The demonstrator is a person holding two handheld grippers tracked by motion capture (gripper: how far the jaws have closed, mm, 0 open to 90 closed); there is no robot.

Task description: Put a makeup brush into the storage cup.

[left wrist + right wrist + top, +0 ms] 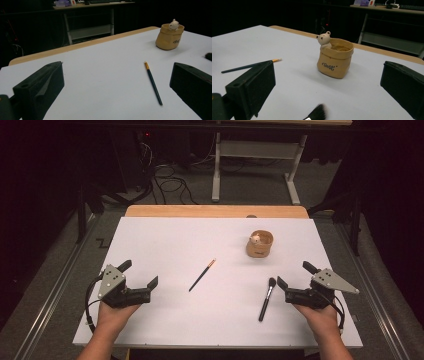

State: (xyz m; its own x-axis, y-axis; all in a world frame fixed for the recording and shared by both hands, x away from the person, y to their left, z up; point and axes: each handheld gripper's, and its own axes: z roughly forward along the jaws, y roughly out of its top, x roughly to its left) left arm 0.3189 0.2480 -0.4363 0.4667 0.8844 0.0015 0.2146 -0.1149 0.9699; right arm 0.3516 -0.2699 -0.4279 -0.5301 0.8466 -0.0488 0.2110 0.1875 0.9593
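Right gripper view: tan pot point(335, 61) with bear figure point(324, 40) at its rim.

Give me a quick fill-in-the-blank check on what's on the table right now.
1. The makeup brush lies nearest the ____ gripper.
2. A small ____ figure peeks over the rim of the tan pot.
3. Both the left gripper and its partner have their jaws ____.
4. The pencil lies ____ the pot.

Missing words: right; bear; open; outside

My jaws wide apart, empty. Bear-trimmed pot point(335, 60) ahead between them; brush bristles point(318, 113) just below; pencil point(249, 66) behind left jaw.
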